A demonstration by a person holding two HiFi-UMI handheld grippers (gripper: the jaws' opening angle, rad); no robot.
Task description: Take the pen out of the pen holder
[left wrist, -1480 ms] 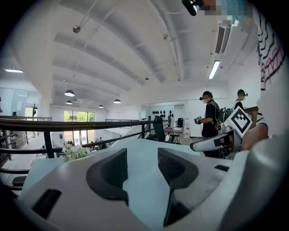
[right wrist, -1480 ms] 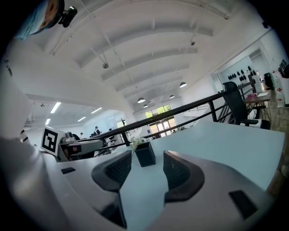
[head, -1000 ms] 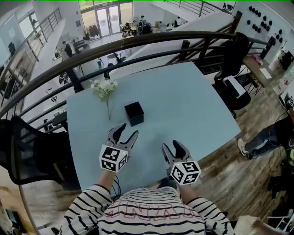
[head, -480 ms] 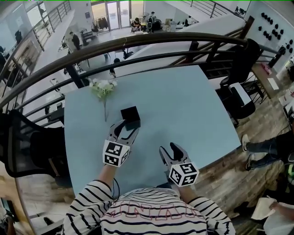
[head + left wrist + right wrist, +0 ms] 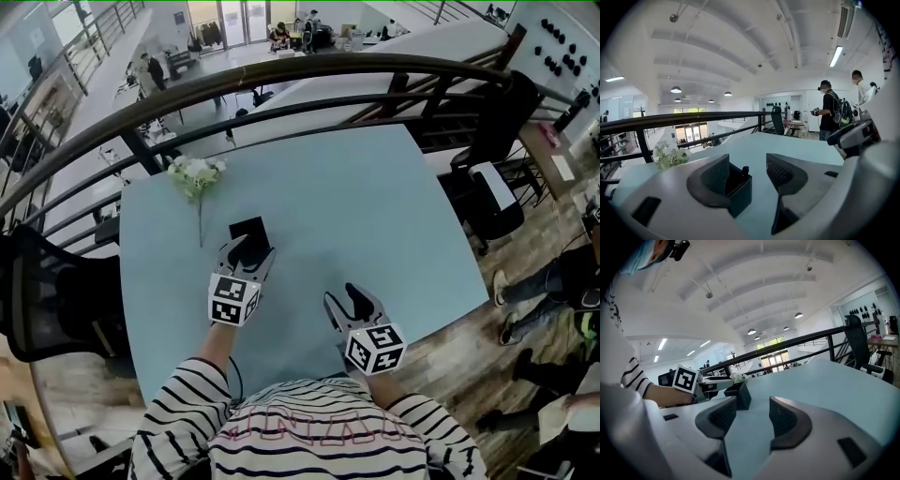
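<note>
A black square pen holder (image 5: 248,228) stands on the light blue table (image 5: 375,206), left of centre. In the left gripper view the holder (image 5: 739,193) sits just ahead of the jaws, half hidden by the left jaw, and the dark tip of a pen (image 5: 745,170) pokes out of its top. My left gripper (image 5: 247,255) is open, its fingertips right at the holder's near side, nothing pressed between them. My right gripper (image 5: 347,302) hovers open and empty over the table nearer the front edge, to the right. From the right gripper view the holder (image 5: 739,396) is ahead on the left.
A sprig of white flowers (image 5: 195,173) lies on the table behind and left of the holder. A dark railing (image 5: 281,80) runs along the table's far side. Black chairs stand at the left (image 5: 56,300) and right (image 5: 487,187). Two people (image 5: 829,115) stand far off.
Both grippers moved forward over the table. The left one closed the gap and now has its fingertips at the holder. The right one followed a shorter way.
</note>
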